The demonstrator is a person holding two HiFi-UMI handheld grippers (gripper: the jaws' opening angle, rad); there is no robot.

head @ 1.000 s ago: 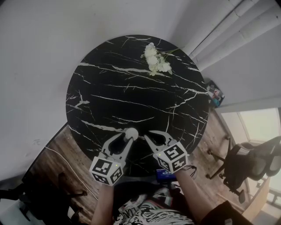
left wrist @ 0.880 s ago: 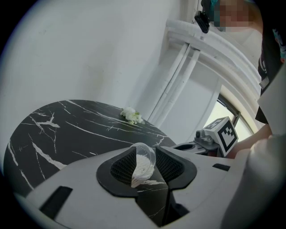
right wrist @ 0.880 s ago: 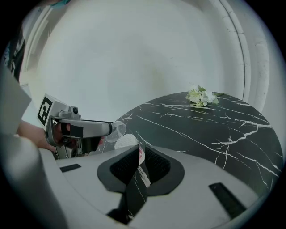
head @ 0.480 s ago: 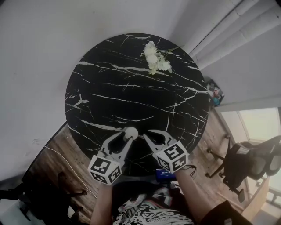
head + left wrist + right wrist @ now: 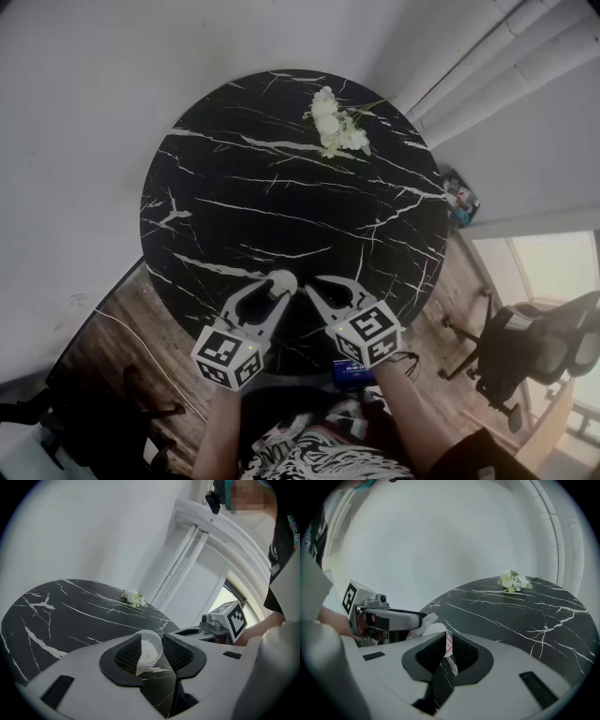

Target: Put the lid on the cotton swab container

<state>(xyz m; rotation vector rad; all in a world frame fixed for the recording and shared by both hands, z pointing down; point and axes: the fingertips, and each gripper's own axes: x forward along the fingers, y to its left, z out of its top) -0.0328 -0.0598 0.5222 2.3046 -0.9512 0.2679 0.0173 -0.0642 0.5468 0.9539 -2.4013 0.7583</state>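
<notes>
My left gripper (image 5: 276,291) is shut on the cotton swab container (image 5: 282,280), a small clear round tub of white swabs, over the near edge of the round black marble table (image 5: 281,187). In the left gripper view the container (image 5: 149,649) sits tilted between the jaws, its open mouth turned toward the right gripper (image 5: 225,620). My right gripper (image 5: 313,288) is shut on the lid (image 5: 447,647), a thin piece with red and white print seen edge-on. From the right gripper view, the container (image 5: 432,628) and the left gripper (image 5: 386,618) are just to the left of the lid.
A small bunch of white flowers (image 5: 334,123) lies at the table's far edge. Wooden floor surrounds the table, with an office chair (image 5: 544,347) at the right and white pipes (image 5: 487,66) along the wall.
Both grippers keep their holds. The left gripper has shifted only very slightly, and the container and lid stay close together.
</notes>
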